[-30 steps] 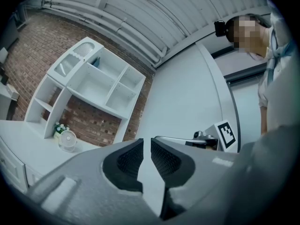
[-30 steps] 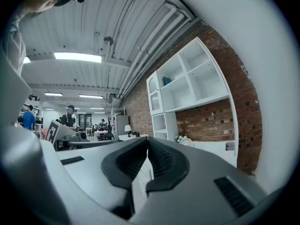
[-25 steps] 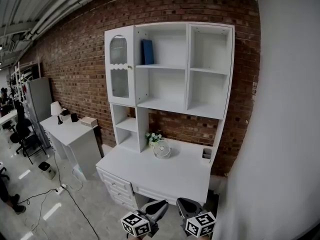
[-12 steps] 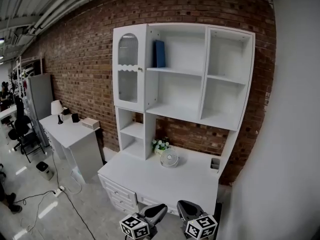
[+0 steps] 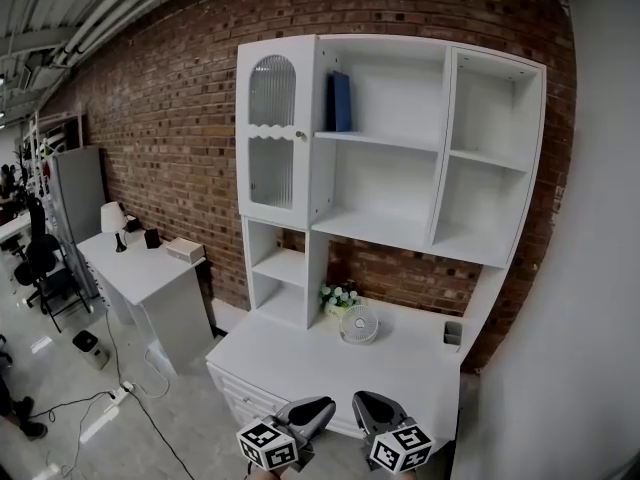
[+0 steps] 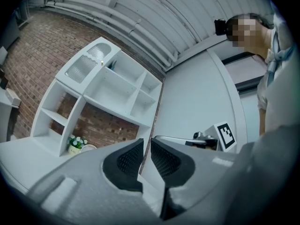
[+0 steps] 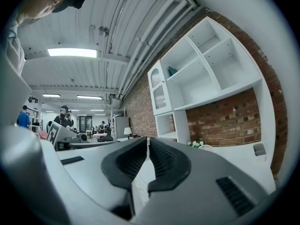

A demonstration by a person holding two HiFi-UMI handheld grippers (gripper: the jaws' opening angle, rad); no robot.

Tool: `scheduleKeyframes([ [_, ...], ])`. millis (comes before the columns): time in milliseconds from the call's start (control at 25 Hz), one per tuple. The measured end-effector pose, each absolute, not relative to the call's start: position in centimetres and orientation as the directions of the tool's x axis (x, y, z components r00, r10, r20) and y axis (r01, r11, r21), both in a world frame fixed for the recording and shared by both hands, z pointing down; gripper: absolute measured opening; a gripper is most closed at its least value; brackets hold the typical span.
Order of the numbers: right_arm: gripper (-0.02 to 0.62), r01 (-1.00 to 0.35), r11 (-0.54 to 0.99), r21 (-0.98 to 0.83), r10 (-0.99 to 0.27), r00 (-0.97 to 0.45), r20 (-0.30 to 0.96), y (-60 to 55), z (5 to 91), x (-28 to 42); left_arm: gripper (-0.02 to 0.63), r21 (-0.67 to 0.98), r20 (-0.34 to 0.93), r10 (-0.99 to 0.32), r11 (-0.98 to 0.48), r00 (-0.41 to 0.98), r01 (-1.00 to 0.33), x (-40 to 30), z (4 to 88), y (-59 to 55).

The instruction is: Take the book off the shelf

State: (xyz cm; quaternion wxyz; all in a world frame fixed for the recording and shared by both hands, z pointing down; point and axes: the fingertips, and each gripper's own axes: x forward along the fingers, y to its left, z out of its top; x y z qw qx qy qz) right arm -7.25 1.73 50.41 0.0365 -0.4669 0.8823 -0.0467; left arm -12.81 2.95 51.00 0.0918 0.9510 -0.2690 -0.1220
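Blue book [image 5: 341, 101] stands upright on the hutch's top shelf [image 5: 390, 141], well above and beyond the left gripper [image 5: 312, 411] and right gripper [image 5: 372, 408], both held low before the desk [image 5: 300, 353]

Left gripper view: jaws drawn almost together, nothing between; book small, up-left of the tips

Right gripper view: jaws likewise nearly pressed together, empty; book high, right of the tips

You face a white shelf unit [image 5: 400, 142] standing on a white counter [image 5: 320, 358] against the brick wall [image 5: 170, 118]. A blue book [image 5: 341, 102] stands upright on the top middle shelf, at the left end by the divider. On the counter: a small fan [image 5: 359, 324], flowers [image 5: 338, 296] just left of it, and a grey cup [image 5: 453, 334] at the right rear. The side counter [image 5: 135, 265] to your left carries a lamp [image 5: 113, 224] and a box [image 5: 185, 250].
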Motion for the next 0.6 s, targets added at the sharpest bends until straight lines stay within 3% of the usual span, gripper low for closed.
scheduleKeyframes([
  [600,0.017,-0.841,0.53,-0.106,-0.847,-0.532,-0.013,-6.6,49.1,-7.4,0.049,0.248,-0.186,-0.498,-0.858,0.847,-0.45,-12.3,49.9,-5.0],
])
